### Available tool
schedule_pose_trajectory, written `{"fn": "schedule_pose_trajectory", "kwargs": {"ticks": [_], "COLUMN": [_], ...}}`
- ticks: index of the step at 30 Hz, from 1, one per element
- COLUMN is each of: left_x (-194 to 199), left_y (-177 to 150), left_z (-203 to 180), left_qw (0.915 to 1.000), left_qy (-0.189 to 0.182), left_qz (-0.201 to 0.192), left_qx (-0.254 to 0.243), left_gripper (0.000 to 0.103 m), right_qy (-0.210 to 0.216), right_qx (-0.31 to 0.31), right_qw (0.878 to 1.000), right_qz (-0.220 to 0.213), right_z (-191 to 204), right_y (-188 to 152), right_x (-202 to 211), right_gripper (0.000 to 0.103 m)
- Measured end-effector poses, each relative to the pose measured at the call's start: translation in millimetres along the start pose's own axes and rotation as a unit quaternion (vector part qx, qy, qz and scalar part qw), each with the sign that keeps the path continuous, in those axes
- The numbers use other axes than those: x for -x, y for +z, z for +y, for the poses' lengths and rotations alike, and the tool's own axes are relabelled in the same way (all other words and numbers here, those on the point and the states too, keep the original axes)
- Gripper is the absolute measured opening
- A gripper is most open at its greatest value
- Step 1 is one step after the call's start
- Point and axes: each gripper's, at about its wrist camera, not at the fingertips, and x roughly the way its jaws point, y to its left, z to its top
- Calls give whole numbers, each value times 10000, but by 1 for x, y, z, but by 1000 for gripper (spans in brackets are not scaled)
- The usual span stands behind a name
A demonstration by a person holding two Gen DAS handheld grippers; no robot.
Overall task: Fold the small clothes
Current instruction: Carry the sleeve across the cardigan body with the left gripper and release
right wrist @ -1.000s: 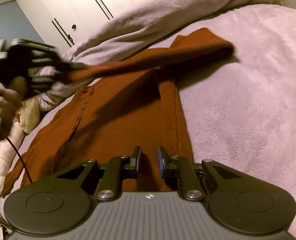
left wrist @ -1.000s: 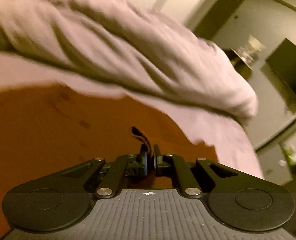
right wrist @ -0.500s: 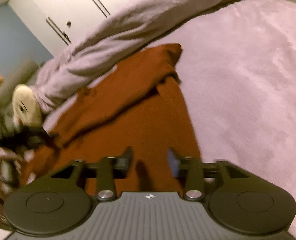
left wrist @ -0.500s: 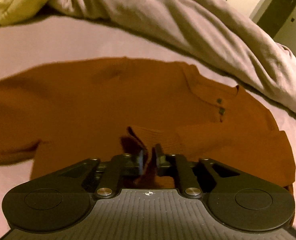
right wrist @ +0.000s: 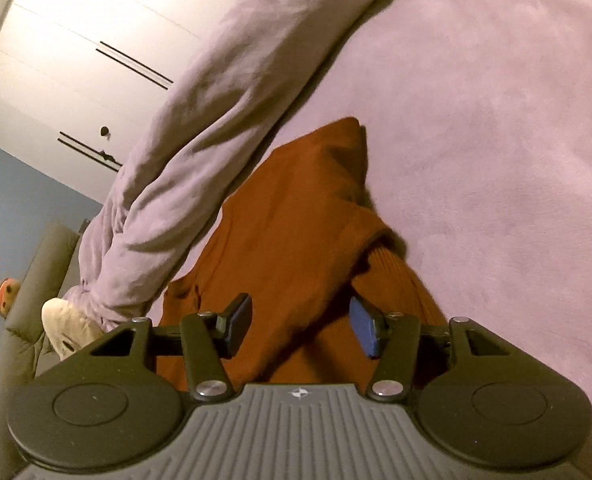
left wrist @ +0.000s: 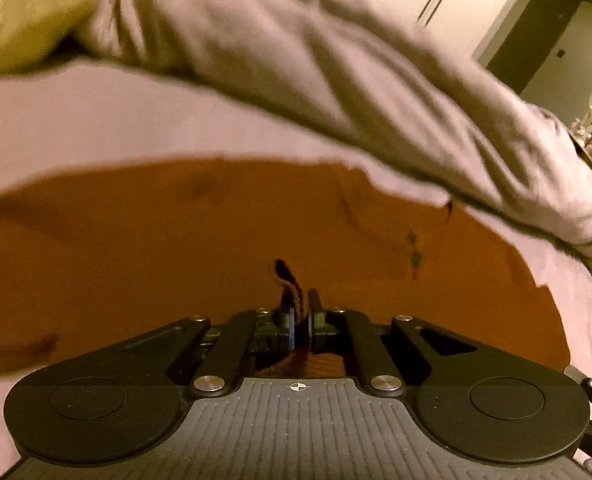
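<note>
Lying across everything: a pale lilac bed cover (right wrist: pixel 496 128), plush, filling the ground ahead of both grippers. Showing beyond it, white wardrobe doors (right wrist: pixel 76 40) with dark slit handles, a blue wall (right wrist: pixel 12 200) left of them, a dark doorway (left wrist: pixel 532 40) far right of the left gripper.

Bunching along the far edge, a rumpled lilac duvet (left wrist: pixel 316 64), crossing ahead of both tools. Peeking out at its end, a cream soft toy (right wrist: pixel 66 330).

Spreading flat directly ahead of and under the left gripper (left wrist: pixel 302 316): the rust-orange knit top (left wrist: pixel 176 248), buttons ahead-right. Left gripper clenching a pinch of that knit, fabric poking up between the closed jaws.

Right gripper (right wrist: pixel 301 326) released, jaws having just been opening, gaping over the top's folded-over edge, pads not pressing it
</note>
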Motion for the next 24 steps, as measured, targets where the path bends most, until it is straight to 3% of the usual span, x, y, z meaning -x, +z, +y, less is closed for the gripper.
{"fn": "schedule_pose_trajectory", "kwargs": {"ticks": [3,6,9,14,19,24], "left_x": [12,20,22,6,-11,-6], "left_y": [14,24,29,22,8,9], "left_z": [0,2,12,24,31,31], "left_qw": [9996,9983,9974,9965,9960,9965], "left_qy": [-25,179,355,659,817,748], "left_qz": [-259,-487,-560,-347,-16,-142], "left_qx": [-69,-273,-281,-367,-361,-342], "left_gripper": [7,7,7,7,9,9], "right_qy": [-53,-156,-310,-651,-962,-1228], "right_qx": [9,101,312,736,1411,1997], "right_qw": [9999,9998,9990,9951,9853,9720], "right_qz": [-89,-120,-122,-80,-95,-186], "right_z": [2,5,10,14,25,35], "right_y": [3,4,6,0,-4,-11], "right_x": [-3,-7,-10,-16,-22,-23], "right_gripper": [53,52,44,22,17,16]}}
